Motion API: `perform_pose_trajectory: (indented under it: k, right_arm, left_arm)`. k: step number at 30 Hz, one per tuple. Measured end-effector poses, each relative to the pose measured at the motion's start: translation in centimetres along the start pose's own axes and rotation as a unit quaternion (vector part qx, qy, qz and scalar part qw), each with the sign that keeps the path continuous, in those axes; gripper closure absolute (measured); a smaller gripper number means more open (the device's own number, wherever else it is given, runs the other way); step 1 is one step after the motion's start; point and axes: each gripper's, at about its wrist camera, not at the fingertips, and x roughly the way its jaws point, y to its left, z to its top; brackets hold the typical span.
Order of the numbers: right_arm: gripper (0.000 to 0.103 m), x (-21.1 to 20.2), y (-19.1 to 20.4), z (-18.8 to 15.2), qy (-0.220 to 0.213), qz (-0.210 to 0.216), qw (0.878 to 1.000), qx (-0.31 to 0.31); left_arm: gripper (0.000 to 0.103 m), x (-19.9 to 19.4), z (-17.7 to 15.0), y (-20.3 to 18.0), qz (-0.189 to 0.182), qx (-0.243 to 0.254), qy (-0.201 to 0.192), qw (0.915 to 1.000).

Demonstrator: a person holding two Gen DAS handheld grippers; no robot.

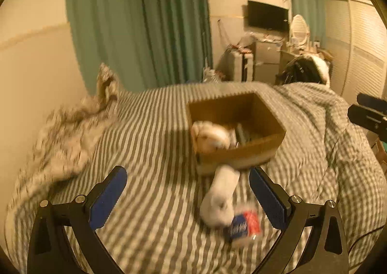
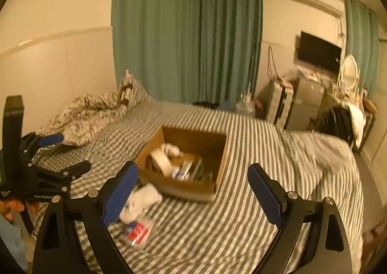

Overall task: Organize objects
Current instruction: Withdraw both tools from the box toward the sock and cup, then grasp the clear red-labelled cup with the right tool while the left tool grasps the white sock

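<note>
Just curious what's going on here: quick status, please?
Both grippers open, empty. White sock and red-blue packet lying outside cardboard box. Nothing blocking.

1. The open brown cardboard box sits on the striped bed, ahead of the left gripper's fingers.
2. The white sock lies between those fingers, touching the box front.
3. The red-and-blue packet lies nearest, beside the sock.

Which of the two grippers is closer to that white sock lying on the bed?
Left. The left gripper hovers open right over the white sock; the right gripper, also open, sits off to the sock's right.
</note>
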Motion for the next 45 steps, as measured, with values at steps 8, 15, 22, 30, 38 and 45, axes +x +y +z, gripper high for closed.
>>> perform_pose_trajectory:
  k: [8,15,22,30,38,45]
  right_arm:
    - [0.011,7.5,3.8,-9.7,0.114,0.012,0.992,0.058]
    - [0.011,14.3,7.2,-14.8,0.202,0.027,0.978,0.042]
    - [0.011,17.0,9.5,-15.6,0.225,0.041,0.973,0.024]
    - [0.026,19.5,10.2,-17.2,0.251,0.081,0.964,0.025]
    - [0.034,16.8,7.7,-16.6,0.216,0.089,0.972,0.015]
    - [0.041,13.7,2.4,-15.5,0.169,0.033,0.985,0.001]
  left_arm:
    - [0.000,2.6,-8.3,-0.9,0.054,-0.003,0.057,0.9969]
    - [0.000,3.7,-9.6,0.8,0.077,-0.021,0.062,0.9949]
    - [0.000,4.4,-9.8,1.5,0.073,-0.049,0.071,0.9936]
    - [0.000,5.0,-9.6,1.7,0.077,-0.056,0.082,0.9920]
    - [0.000,6.6,-8.6,-0.9,0.063,-0.035,0.096,0.9928]
    - [0.000,10.6,-7.7,-4.2,0.022,-0.032,0.130,0.9907]
